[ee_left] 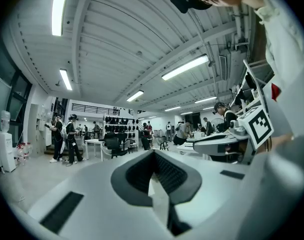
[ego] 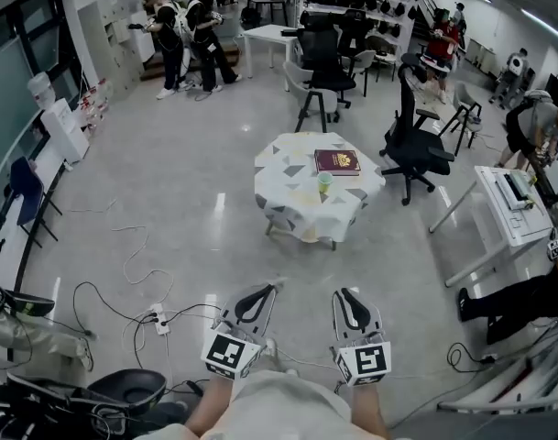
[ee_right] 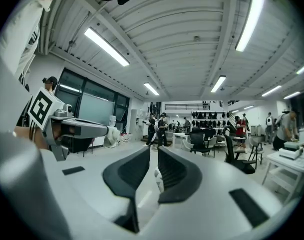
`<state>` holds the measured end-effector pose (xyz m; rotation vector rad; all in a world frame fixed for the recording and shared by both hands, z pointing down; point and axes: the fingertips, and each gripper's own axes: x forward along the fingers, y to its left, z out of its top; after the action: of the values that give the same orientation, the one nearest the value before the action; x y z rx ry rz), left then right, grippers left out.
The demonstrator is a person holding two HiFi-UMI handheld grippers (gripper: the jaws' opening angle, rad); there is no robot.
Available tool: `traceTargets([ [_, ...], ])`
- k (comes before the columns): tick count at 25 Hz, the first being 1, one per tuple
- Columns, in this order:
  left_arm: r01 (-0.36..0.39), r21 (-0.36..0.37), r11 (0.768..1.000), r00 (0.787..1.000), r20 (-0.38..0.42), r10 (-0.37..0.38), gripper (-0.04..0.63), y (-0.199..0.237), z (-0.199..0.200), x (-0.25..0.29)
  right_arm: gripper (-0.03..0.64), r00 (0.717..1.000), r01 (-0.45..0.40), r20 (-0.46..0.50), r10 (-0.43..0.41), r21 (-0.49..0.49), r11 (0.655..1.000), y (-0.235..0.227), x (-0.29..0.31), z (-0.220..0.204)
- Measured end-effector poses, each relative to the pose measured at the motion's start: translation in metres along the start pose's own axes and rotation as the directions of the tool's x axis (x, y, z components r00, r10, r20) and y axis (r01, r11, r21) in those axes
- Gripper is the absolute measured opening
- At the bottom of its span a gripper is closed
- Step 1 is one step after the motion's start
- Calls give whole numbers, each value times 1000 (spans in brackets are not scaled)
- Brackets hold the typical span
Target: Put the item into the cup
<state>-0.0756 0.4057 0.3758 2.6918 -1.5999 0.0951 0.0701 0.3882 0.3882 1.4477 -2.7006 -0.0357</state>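
A small green cup [ego: 324, 182] stands on a round table [ego: 288, 218] with a patterned cloth, far ahead of me across the floor. Just behind the cup lies a dark red book [ego: 337, 161]. No other small item shows on the table. Both grippers are held low, close to my body and well short of the table. My left gripper [ego: 273, 288] [ee_left: 152, 153] has its jaws meeting at the tip and holds nothing. On my right gripper [ego: 343, 293] [ee_right: 153, 151] a narrow gap shows between the jaws, with nothing in it.
Cables and a power strip [ego: 159, 319] lie on the floor at my left. A black office chair [ego: 416, 145] stands right of the table and a white desk [ego: 512, 214] further right. People stand at the back left [ego: 191, 35]. A seated person's leg [ego: 508, 301] is at the right.
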Motion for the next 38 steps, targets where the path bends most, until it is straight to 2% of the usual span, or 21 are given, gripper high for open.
traceTargets([
  [10,12,-17,1000,1000,-2,-12,11,63,-8,37,55,1000,12,-25,-12,-26,1000,0,69,4],
  [20,73,-34,997,997,10,-73,11,120,-7,68,54,996,57,-72,-59,-29,998,7,123,-1],
  [32,94,-45,994,996,-3,-95,11,143,-9,94,52,992,83,-94,-85,-18,996,-4,151,-6],
  [38,67,-31,997,998,-11,-67,11,151,-10,117,52,994,66,-86,-66,-3,998,-24,170,-10],
])
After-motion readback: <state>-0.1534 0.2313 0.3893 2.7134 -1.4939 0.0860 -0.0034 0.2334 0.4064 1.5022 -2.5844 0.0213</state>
